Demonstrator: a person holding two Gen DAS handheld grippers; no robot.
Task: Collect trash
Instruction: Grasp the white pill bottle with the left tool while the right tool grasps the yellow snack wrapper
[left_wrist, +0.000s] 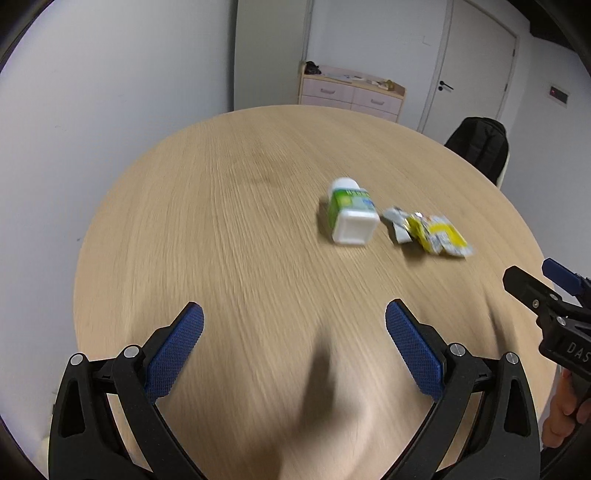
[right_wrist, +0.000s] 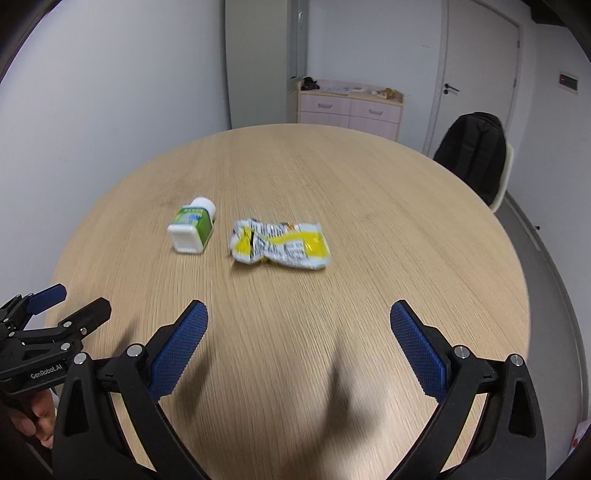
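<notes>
A small white bottle with a green label (left_wrist: 351, 212) lies on its side on the round wooden table (left_wrist: 221, 229). A crumpled yellow and white wrapper (left_wrist: 430, 230) lies just right of it. Both also show in the right wrist view: the bottle (right_wrist: 192, 230) and the wrapper (right_wrist: 280, 245). My left gripper (left_wrist: 294, 317) is open and empty above the near part of the table, short of the bottle. My right gripper (right_wrist: 299, 317) is open and empty, short of the wrapper. Each gripper shows at the edge of the other's view, the right one (left_wrist: 532, 284) and the left one (right_wrist: 68, 301).
A chair with a black backpack (right_wrist: 474, 151) stands at the table's far right. A pink drawer unit (right_wrist: 349, 105) stands against the back wall beside a white door (right_wrist: 476, 74). The table's edge (right_wrist: 517, 258) curves round on the right.
</notes>
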